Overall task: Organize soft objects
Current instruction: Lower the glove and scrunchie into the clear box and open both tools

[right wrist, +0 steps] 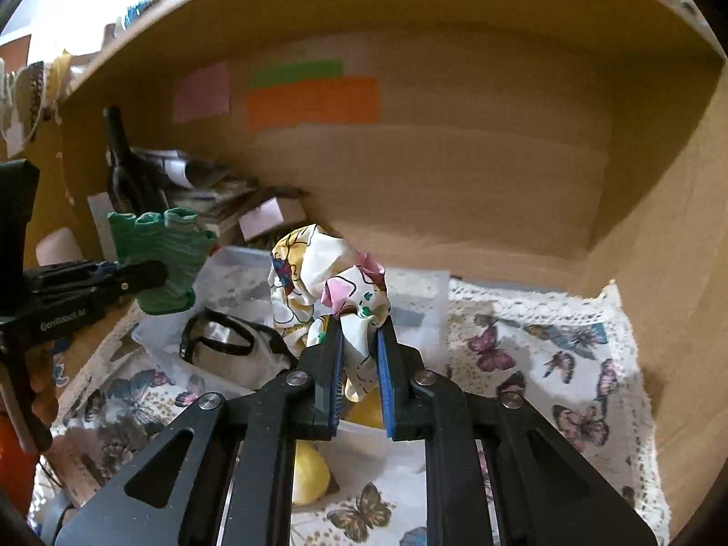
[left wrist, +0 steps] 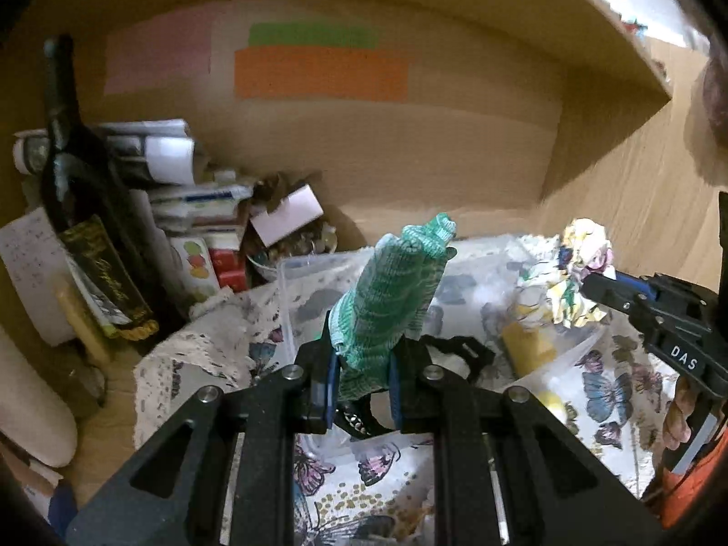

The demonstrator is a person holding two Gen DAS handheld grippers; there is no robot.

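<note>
My left gripper is shut on a green knitted glove and holds it upright above a clear plastic box. The glove also shows in the right wrist view, with the left gripper at the left. My right gripper is shut on a crumpled floral cloth, held above the same box. In the left wrist view the cloth and the right gripper are at the right.
A butterfly-print tablecloth covers the shelf floor. A dark wine bottle, stacked papers and small boxes stand at the left. Black-framed goggles and yellow items lie in the box. Cardboard walls enclose the back and right.
</note>
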